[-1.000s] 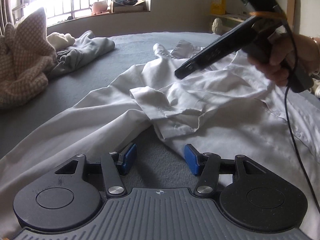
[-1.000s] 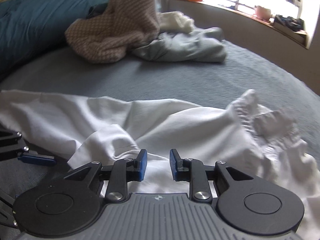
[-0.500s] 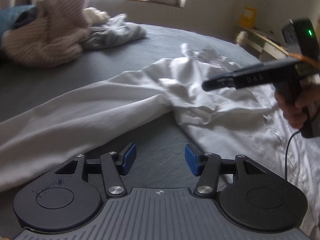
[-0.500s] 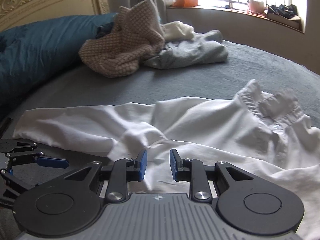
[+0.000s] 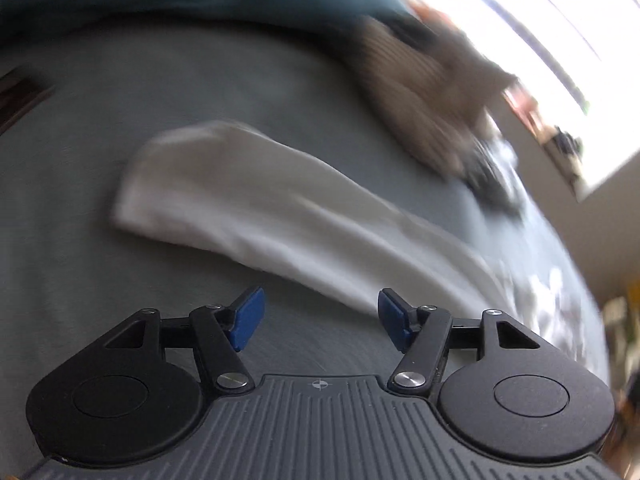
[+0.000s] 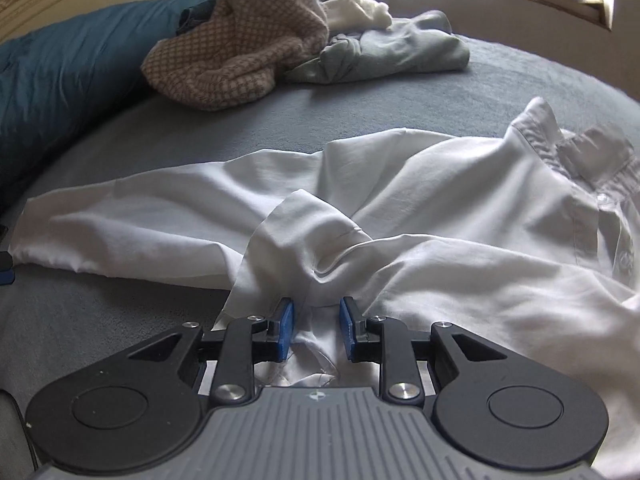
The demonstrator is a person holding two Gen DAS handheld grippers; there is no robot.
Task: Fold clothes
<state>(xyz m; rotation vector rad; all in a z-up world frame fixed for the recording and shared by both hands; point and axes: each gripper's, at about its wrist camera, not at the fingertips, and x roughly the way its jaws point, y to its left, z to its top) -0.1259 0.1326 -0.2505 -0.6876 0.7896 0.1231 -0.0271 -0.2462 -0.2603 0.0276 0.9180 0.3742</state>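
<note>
- Two tongs work over a white shirt [image 6: 420,216] spread across a grey bed [image 6: 360,100].
- Right tongs [image 6: 316,330] sit narrowly parted, blue pads flanking a bunched fold of the shirt (cloth lies between them, not visibly pinched).
- Left tongs [image 5: 320,318] gape wide and empty above bare bedcover; the shirt's sleeve [image 5: 248,208] stretches just ahead of them, blurred.
- Far ahead of the right tongs lie a checked knit garment [image 6: 236,48] and a pale grey garment [image 6: 384,52], touching each other.
- A teal pillow [image 6: 64,68] rests ahead to the left.
</note>
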